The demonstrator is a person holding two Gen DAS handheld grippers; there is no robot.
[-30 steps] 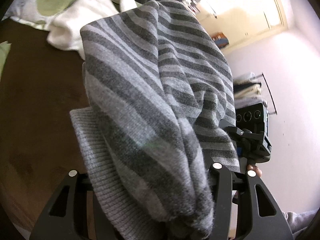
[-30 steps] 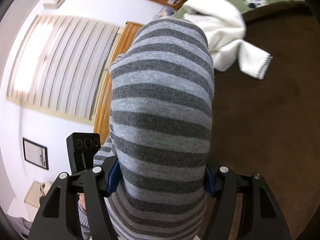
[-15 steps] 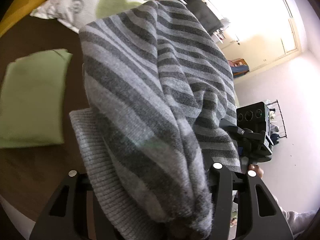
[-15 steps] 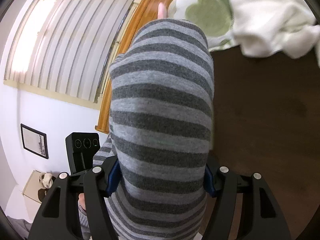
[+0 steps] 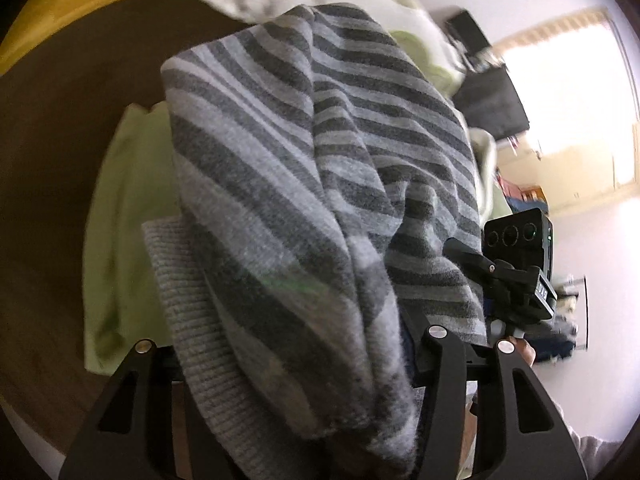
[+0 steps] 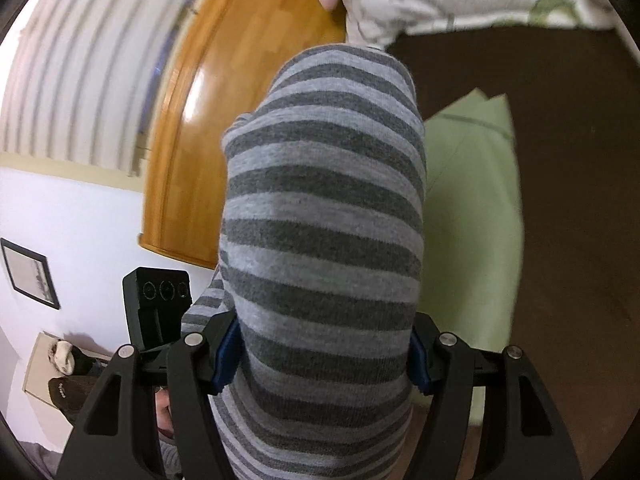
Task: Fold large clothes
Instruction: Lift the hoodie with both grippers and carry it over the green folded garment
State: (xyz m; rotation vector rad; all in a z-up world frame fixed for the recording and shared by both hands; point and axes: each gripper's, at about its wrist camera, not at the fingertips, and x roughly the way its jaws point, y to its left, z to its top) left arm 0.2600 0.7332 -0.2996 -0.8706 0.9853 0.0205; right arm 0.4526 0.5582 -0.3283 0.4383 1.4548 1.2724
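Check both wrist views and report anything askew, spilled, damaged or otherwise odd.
Nothing looks damaged or spilled. The striped grey sweater is bunched thickly in both the left gripper and the right gripper and blocks most of each view. The folded green cloth lies flat on the brown surface below.

Folded green cloth (image 6: pixel 472 216) occupies the brown surface (image 6: pixel 576 160) ahead.

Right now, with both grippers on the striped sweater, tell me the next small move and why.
Probably lower the sweater onto the green cloth, or the brown surface beside it. Both the left gripper and the right gripper clamp it bunched in the air, so no fold can be made before it lies flat.
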